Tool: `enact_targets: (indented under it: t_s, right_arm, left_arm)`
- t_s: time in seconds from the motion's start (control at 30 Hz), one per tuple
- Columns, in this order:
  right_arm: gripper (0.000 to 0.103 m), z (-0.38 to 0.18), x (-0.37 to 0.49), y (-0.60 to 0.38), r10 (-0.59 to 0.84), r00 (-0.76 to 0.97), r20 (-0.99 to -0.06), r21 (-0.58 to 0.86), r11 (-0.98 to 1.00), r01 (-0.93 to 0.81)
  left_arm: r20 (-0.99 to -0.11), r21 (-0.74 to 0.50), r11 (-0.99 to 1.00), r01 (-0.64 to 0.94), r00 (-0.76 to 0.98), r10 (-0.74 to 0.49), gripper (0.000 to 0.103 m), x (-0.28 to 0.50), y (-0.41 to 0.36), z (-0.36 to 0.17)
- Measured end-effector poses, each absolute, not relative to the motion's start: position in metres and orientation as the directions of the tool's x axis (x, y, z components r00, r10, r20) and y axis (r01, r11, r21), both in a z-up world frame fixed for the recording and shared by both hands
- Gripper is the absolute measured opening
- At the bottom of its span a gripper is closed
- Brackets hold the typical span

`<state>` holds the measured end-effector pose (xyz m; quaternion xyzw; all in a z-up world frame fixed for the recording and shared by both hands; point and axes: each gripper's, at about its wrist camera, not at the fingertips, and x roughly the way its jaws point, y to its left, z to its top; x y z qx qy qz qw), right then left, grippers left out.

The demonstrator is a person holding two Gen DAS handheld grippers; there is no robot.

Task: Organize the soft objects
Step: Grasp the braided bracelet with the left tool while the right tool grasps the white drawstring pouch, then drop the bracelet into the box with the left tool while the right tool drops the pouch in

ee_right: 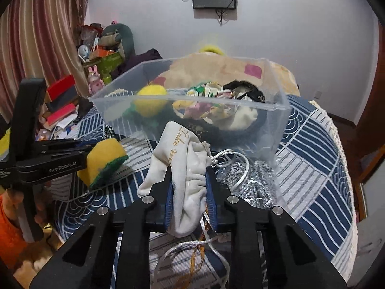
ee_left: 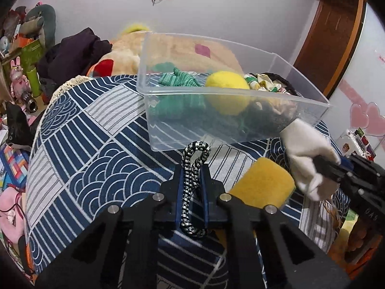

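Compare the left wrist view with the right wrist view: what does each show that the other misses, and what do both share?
Only the left wrist view shows the black-and-white braided rope loop clamped in the left gripper, and the green knitted cloth inside the bin. Only the right wrist view shows the gold lettering on the white velvet drawstring pouch held in the right gripper, plus the grey speckled knit fabric on the table. Both show the clear plastic bin, the yellow fuzzy ball in it, and the yellow sponge with green scouring side.
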<state>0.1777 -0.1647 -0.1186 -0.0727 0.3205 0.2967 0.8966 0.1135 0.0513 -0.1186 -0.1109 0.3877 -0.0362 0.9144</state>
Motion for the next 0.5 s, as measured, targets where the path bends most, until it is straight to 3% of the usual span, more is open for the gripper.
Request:
enact_targets:
  t_s: [0.5]
  right_arm:
    - [0.022,-0.061,0.160,-0.184,0.531,0.720,-0.448,0.063,0.821,-0.567]
  left_arm:
    - [-0.562,-0.214,0.976,0.040,0.812,-0.157,0.013,0.086,0.050,-0.046]
